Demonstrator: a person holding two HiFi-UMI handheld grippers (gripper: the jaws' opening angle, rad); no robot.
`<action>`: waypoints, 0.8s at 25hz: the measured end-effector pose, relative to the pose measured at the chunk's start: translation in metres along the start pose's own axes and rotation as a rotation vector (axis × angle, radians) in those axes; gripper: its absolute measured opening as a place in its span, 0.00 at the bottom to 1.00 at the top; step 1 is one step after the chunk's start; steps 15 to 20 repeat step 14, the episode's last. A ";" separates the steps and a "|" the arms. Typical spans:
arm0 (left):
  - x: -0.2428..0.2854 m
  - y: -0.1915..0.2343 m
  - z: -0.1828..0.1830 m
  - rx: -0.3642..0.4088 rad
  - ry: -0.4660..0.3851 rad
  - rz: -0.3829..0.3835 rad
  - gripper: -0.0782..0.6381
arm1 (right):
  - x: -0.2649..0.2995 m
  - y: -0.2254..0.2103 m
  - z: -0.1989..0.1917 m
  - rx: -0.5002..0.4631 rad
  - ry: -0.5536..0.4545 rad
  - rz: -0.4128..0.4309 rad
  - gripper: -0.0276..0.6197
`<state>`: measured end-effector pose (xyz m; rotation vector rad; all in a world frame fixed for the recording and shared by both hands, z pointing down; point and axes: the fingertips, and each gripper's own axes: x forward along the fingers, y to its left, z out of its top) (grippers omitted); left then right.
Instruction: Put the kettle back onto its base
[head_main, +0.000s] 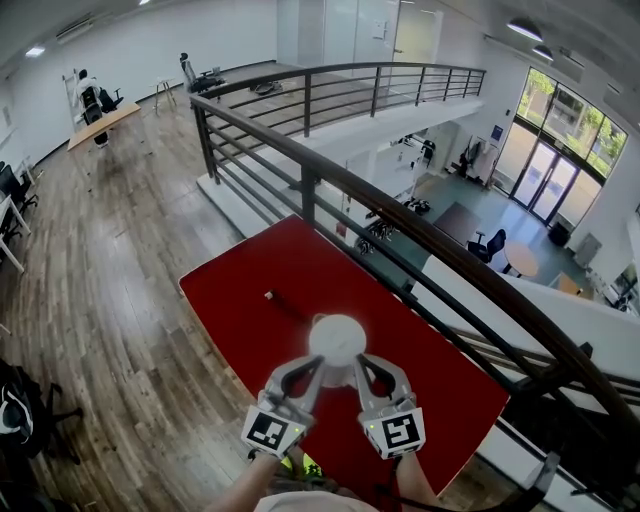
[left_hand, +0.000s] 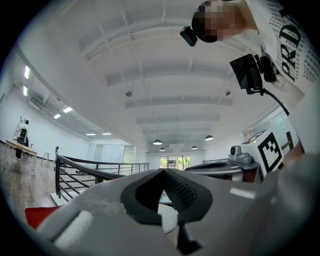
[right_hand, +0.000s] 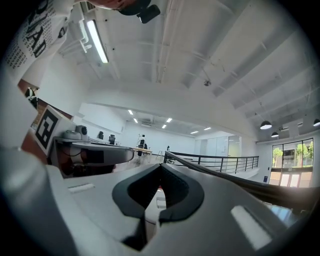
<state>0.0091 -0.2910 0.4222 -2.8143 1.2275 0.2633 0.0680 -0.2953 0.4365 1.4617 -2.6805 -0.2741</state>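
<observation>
A white round thing (head_main: 336, 338) sits on the red table (head_main: 250, 300), and a thin black cord (head_main: 285, 305) runs from it up and to the left. Seen from above, I cannot tell whether it is the kettle on its base or the base alone. My left gripper (head_main: 320, 362) and right gripper (head_main: 360, 360) hover side by side at its near edge, pointing across the table. In the left gripper view the left gripper (left_hand: 162, 171) has its tips together. In the right gripper view the right gripper (right_hand: 160, 166) is closed too. Neither holds anything.
A black metal railing (head_main: 400, 225) runs along the table's far side, with a drop to a lower floor beyond it. Wooden floor (head_main: 90, 260) lies to the left. The table's left corner (head_main: 185, 280) and near edge are close to the grippers.
</observation>
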 end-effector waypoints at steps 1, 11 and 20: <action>0.000 0.000 0.000 -0.001 0.000 0.000 0.10 | 0.001 0.000 -0.001 0.003 0.005 0.002 0.05; -0.001 0.003 0.005 -0.003 0.004 0.007 0.10 | 0.001 0.005 0.000 0.006 0.023 0.013 0.05; -0.001 0.000 0.007 -0.010 0.010 0.009 0.10 | -0.002 0.004 0.002 0.005 0.031 0.016 0.05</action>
